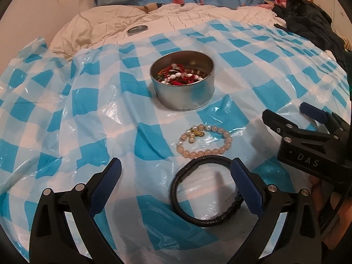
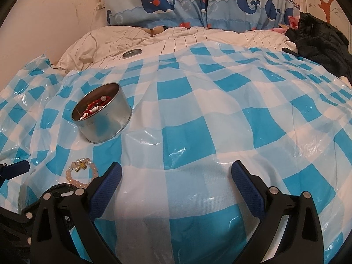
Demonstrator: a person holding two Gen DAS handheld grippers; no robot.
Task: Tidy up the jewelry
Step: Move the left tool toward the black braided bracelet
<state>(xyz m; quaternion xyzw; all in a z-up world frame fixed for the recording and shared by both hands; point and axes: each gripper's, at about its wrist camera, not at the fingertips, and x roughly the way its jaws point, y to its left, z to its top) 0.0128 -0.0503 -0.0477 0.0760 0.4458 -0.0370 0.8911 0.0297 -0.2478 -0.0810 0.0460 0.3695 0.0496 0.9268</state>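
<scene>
Left wrist view: my left gripper [image 1: 176, 171] stands wide and empty, its right pad [image 1: 246, 184] over the rim of the black braided bracelet [image 1: 176, 189], with the pink bead bracelet [image 1: 203, 142] just beyond and the round tin [image 1: 182, 96] of jewelry farther on. A closing here would likely catch only the braid's edge, or drag the slick checked plastic sheet [image 1: 66, 110] and shift both bracelets. Right wrist view: my right gripper [image 2: 176, 173] is likewise wide and empty over bare sheet, well apart from the tin [image 2: 105, 121]; the two grippers sit close, so a sideways reach risks collision.
</scene>
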